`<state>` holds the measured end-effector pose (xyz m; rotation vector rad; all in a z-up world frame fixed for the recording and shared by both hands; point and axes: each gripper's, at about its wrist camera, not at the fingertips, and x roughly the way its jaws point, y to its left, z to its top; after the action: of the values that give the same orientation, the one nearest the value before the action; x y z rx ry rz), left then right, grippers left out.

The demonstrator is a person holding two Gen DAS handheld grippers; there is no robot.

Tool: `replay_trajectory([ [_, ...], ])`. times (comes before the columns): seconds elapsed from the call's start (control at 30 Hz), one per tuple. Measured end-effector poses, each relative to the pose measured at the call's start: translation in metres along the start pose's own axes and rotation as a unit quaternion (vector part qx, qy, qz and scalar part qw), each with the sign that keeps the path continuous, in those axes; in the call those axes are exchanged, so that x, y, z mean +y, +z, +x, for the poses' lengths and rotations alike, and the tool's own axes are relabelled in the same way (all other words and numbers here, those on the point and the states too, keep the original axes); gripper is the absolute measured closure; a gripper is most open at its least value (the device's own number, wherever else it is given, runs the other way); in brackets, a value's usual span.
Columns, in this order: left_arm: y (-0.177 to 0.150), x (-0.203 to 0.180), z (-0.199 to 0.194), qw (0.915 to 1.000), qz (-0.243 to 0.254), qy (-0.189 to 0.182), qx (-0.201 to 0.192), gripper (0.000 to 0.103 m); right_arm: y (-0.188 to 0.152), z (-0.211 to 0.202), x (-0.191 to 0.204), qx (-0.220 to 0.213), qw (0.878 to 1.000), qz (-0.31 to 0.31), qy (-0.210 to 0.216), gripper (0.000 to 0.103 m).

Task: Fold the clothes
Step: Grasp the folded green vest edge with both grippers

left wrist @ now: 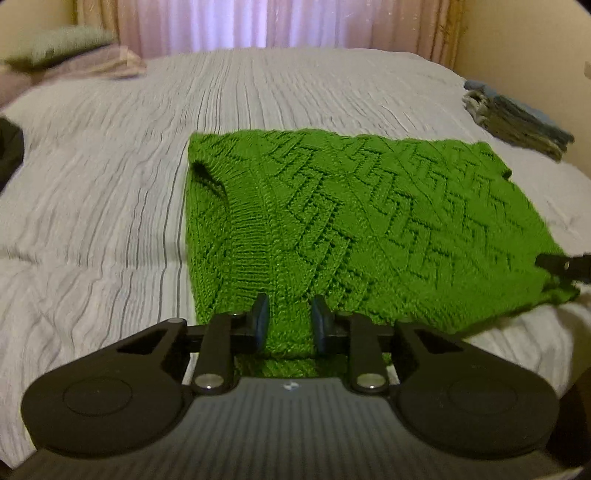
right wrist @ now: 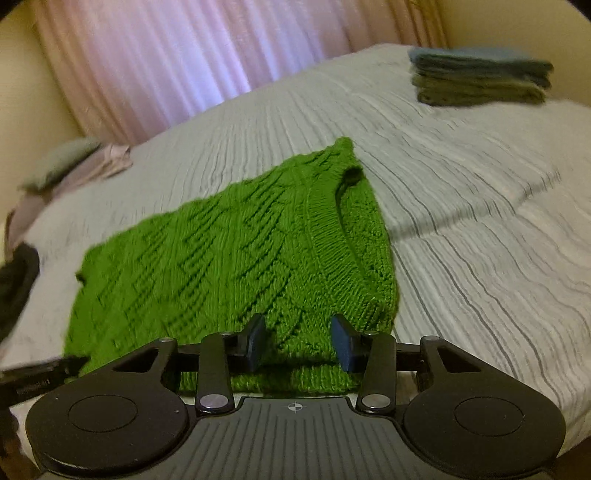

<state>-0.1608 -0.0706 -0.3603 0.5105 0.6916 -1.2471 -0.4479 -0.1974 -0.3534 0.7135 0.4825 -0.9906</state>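
Left gripper (left wrist: pixel 290 317) sits at the near edge of the green sweater (left wrist: pixel 332 206), its pads pinching a raised bunch of knit between them. My right gripper (right wrist: pixel 298 338) works the same near edge, closer to the ribbed neckline (right wrist: pixel 328 236); its jaws stand apart with knit between them, and I cannot tell whether the pads press it yet. From both grippers the sweater lies straight ahead on the bed (left wrist: pixel 92 192), stretching away toward the curtain (left wrist: pixel 236 22). Its long axis runs crosswise, from one gripper to the other. Both hands are about equally near, so I judge the coming fold needs both corners lifted together. No brand, label or writing is readable on the sweater.
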Motion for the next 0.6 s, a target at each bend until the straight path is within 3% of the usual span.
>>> replay_trajectory([
  [0.13, 0.005, 0.006, -0.004, 0.9998, -0.016, -0.016, 0.0, 0.082, 0.006, -0.008, -0.012, -0.006, 0.999, 0.033, 0.03, 0.06],
  [0.33, 0.009, 0.04, -0.016, 0.9899, -0.115, -0.082, -0.006, 0.083, 0.022, -0.016, -0.068, -0.044, 0.981, 0.178, 0.068, 0.059],
  [0.4, 0.009, 0.048, -0.016, 0.985, -0.141, -0.1, -0.008, 0.083, 0.02, -0.009, -0.088, -0.031, 0.97, 0.229, 0.079, 0.059],
  [0.53, 0.005, 0.058, -0.002, 0.9759, -0.182, -0.12, 0.019, 0.084, 0.007, 0.015, -0.109, -0.002, 0.935, 0.321, 0.152, 0.059],
  [0.6, 0.002, 0.062, 0.002, 0.971, -0.201, -0.128, 0.019, 0.084, 0.005, 0.026, -0.109, 0.004, 0.927, 0.336, 0.166, 0.059],
])
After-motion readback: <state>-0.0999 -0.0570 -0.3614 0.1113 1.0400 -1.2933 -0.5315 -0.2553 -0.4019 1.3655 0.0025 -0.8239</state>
